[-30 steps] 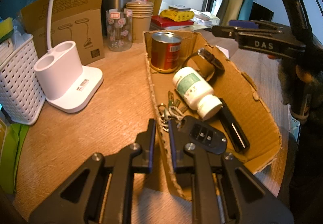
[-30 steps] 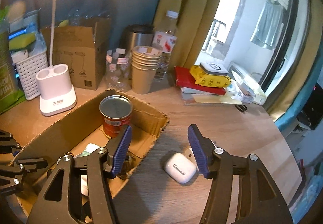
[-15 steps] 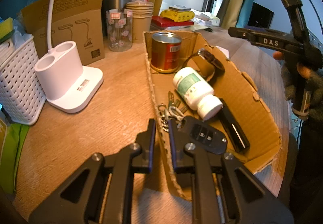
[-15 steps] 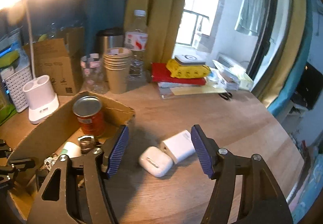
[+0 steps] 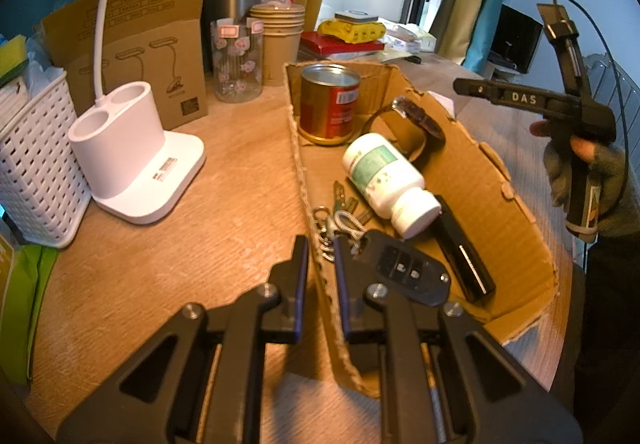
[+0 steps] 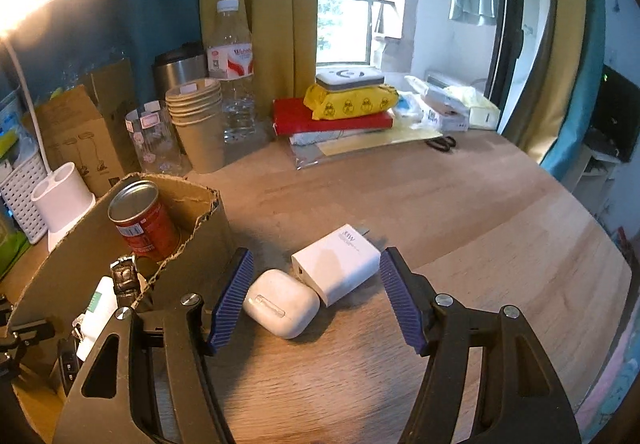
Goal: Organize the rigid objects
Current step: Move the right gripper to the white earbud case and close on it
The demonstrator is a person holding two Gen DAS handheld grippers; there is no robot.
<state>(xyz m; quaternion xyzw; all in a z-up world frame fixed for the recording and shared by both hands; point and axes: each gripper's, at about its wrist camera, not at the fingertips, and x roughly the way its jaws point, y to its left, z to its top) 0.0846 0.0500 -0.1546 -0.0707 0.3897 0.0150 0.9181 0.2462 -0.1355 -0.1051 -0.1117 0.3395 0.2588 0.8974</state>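
Swinging away from the cardboard box (image 6: 80, 240), the right tongs (image 6: 316, 300) now hover spread over the earbud case (image 6: 280, 302) and charger (image 6: 338, 268) on the worktop (image 6: 480, 236) (left tongs (image 5: 320, 276) pinch the box wall), likely next to go in.

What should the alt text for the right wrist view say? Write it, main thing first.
The right gripper, jaws open, hangs over a white earbud case and a white charger block lying side by side on a wooden table. At left stands an open cardboard box holding a red can; cups, bottles and books line the back.
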